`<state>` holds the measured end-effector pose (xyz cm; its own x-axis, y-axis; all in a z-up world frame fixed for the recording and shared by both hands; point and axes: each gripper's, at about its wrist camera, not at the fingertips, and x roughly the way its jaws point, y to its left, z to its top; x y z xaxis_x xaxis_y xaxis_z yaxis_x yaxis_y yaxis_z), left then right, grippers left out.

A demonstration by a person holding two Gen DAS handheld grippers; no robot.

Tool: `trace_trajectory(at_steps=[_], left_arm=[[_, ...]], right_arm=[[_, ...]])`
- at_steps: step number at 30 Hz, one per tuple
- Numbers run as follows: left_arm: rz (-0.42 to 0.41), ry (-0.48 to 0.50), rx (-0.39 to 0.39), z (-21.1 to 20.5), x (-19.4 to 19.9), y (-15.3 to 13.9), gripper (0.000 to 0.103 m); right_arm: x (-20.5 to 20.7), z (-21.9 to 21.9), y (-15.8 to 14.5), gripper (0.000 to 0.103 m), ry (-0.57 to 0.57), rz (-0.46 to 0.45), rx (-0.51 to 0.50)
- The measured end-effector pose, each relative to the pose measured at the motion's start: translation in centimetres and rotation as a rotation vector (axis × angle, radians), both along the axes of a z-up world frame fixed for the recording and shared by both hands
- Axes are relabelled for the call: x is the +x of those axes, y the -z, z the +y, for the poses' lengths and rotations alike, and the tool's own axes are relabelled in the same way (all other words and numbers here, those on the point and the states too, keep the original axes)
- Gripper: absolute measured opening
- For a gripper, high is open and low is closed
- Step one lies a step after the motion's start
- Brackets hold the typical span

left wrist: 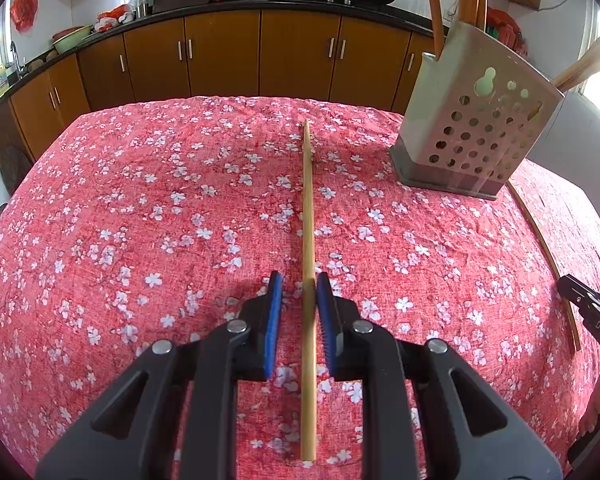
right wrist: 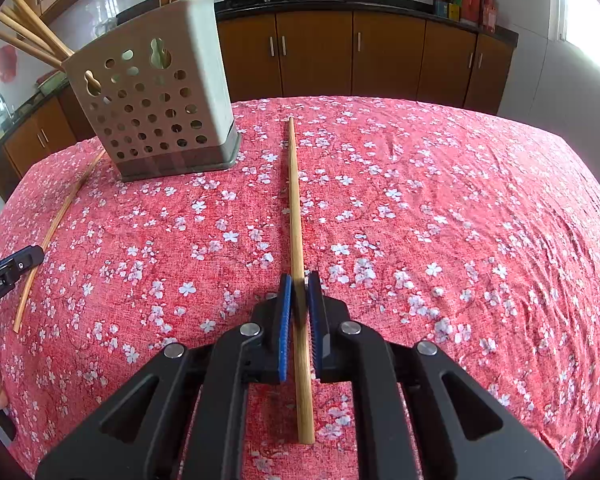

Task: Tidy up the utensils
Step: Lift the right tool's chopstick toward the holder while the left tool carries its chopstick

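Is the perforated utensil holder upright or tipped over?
Upright. The utensil holder stands on its dark base on the floral tablecloth, with chopsticks sticking out of its open top.

Daylight is pouring in from a window that's blowing out to pure white at the right edge, so the room is looking bright and evenly lit. Soft shadows are pooling under the tongs on the tabletop. Fisheye is bending the cabinets and darkening every corner, but focus is staying pretty sharp throughout.
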<state>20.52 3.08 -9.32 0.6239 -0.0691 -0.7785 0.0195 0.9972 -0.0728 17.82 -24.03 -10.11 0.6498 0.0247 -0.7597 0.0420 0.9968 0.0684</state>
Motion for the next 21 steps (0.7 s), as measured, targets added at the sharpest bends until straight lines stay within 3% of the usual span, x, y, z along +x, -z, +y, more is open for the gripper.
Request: trace_trajectory(at_steps=[21], left_arm=[[0.0,0.01,0.008,-0.35,0.23,0.22,0.024]], right_arm=[[-0.01,-0.09,0.0,0.011,-0.001,0.001,0.001]])
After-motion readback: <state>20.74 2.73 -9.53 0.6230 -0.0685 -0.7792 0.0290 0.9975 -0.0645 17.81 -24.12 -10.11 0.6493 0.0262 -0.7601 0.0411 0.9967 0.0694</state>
